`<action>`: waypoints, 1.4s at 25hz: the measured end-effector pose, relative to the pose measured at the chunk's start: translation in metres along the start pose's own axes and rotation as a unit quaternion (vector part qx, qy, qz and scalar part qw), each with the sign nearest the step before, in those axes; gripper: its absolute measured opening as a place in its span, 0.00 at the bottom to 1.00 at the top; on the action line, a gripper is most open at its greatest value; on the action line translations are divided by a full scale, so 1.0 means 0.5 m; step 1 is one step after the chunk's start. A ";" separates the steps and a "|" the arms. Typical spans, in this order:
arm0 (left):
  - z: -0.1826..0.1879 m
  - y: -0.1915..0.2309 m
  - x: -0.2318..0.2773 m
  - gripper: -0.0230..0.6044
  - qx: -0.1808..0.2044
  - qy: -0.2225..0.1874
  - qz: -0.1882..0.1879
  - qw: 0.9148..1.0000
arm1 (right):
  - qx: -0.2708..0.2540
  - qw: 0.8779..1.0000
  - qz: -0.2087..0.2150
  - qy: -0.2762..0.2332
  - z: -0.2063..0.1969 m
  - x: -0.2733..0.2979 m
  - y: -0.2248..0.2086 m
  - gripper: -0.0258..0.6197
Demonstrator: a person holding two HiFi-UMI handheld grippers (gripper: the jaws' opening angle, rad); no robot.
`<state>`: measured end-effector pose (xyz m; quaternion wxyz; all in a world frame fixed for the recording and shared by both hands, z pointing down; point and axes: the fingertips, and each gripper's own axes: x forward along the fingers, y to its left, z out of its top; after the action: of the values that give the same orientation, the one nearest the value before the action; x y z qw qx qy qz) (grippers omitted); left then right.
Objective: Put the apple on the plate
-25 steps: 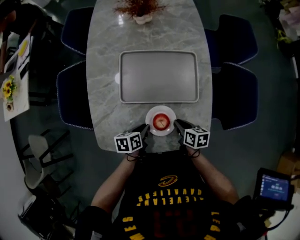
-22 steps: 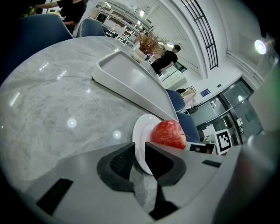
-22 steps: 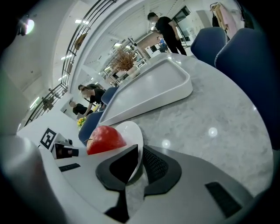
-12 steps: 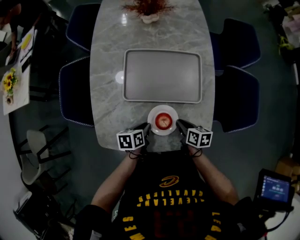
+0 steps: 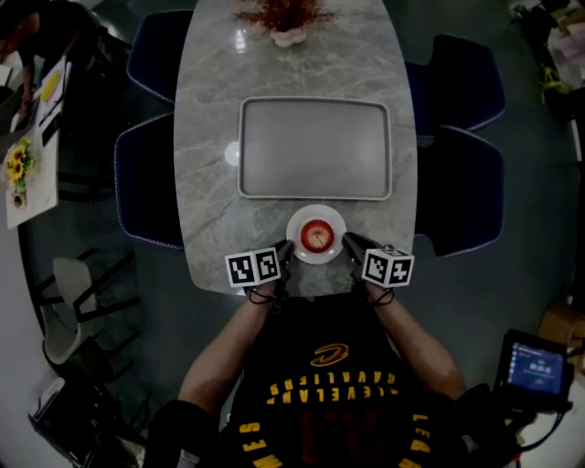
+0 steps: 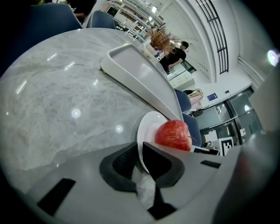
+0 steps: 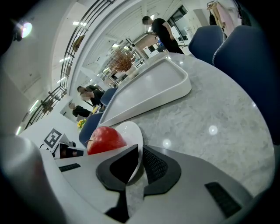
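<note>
A red apple (image 5: pixel 315 237) sits in the middle of a small white plate (image 5: pixel 297 222) near the table's front edge. My left gripper (image 5: pixel 287 249) holds the plate's left rim, with the thin edge (image 6: pixel 146 131) pinched between its dark pads. My right gripper (image 5: pixel 345 241) is at the right rim. Its jaws have just been closing and now clamp the edge (image 7: pixel 130 130). In the left gripper view, the apple (image 6: pixel 173 134) shows just beyond the jaws. The right gripper view also shows the apple (image 7: pixel 105 139) there.
A large grey tray (image 5: pixel 315 149) lies empty behind the plate on the marble table (image 5: pixel 206 210). A vase of dried flowers (image 5: pixel 285 20) stands at the far end. Blue chairs (image 5: pixel 146 183) flank both sides of the table.
The left gripper has rolled slightly on the plate's rim. Plate, apple and right gripper stay where they were.
</note>
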<state>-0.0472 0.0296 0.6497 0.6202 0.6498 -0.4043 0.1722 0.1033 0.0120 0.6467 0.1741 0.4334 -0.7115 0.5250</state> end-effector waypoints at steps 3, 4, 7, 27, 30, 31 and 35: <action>0.001 0.001 0.001 0.10 -0.017 0.002 -0.001 1.000 | 0.022 1.000 0.004 -0.002 0.000 -0.002 -0.002 0.10; 0.003 0.000 0.001 0.10 -0.021 0.002 -0.003 1.000 | 0.027 1.000 0.006 -0.003 0.002 -0.003 -0.002 0.10; 0.009 -0.004 -0.003 0.10 -0.023 0.001 -0.009 1.000 | 0.032 0.999 0.009 -0.007 0.008 -0.005 0.002 0.10; 0.115 -0.087 -0.097 0.08 -0.038 -0.071 -0.089 0.993 | 0.081 0.992 0.075 -0.067 0.107 -0.058 0.087 0.09; 0.142 -0.104 -0.109 0.08 -0.038 -0.086 -0.102 0.990 | 0.092 0.989 0.085 -0.077 0.125 -0.061 0.095 0.09; 0.151 -0.110 -0.112 0.08 -0.037 -0.091 -0.107 0.989 | 0.095 0.988 0.088 -0.080 0.132 -0.063 0.097 0.09; 0.183 -0.138 -0.121 0.08 -0.017 -0.104 -0.121 0.987 | 0.103 0.985 0.099 -0.095 0.161 -0.075 0.104 0.09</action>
<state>-0.0590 -0.0449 0.5440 0.6021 0.6976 -0.3879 0.0203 0.0996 -0.0405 0.5583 0.0067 0.4243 -0.7062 0.5668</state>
